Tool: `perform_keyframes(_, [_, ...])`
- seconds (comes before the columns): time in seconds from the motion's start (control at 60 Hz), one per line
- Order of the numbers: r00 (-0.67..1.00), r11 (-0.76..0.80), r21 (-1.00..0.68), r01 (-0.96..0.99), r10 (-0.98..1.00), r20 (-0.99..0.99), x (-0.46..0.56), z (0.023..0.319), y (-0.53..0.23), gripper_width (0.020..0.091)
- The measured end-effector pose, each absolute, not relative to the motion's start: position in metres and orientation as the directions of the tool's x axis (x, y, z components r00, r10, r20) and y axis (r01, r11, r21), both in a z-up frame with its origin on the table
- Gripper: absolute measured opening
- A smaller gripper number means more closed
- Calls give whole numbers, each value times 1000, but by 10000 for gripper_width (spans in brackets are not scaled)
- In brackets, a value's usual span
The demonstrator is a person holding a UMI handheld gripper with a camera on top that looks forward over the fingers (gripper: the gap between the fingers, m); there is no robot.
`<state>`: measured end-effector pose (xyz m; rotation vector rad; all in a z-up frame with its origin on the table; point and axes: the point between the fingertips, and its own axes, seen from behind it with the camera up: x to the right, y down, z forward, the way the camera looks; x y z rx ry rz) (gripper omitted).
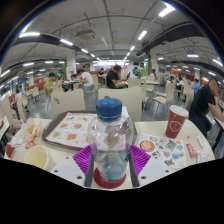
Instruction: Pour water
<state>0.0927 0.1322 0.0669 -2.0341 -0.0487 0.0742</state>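
A clear plastic water bottle (110, 140) with a blue cap stands upright between my gripper's (111, 160) two fingers, close in front of the camera. The purple pads (84, 158) press against its sides, so the gripper is shut on it. Under the bottle's base lies a dark red round thing (110, 183), partly hidden. A red paper cup (176, 121) stands on the table beyond the fingers to the right. A pale yellow cup (38, 157) sits near the left finger.
The white table (160, 165) carries a tray with a printed paper liner (71, 130), food wrappers (28, 132) at the left and colourful stickers (168, 152) at the right. Behind are canteen tables, chairs and several seated people (118, 76).
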Motion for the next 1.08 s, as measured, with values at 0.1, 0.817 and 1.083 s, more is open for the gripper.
perform_keyframes(0.1, [998,-499,-866,14,59,-18,94,65,123,704])
perform_keyframes(0.817, [1000,-658,-753,9,-5,16,6,158,-142,849])
perform_keyframes(1.083, [1000,-660,-751,23,22,12,-2,162,-160,852])
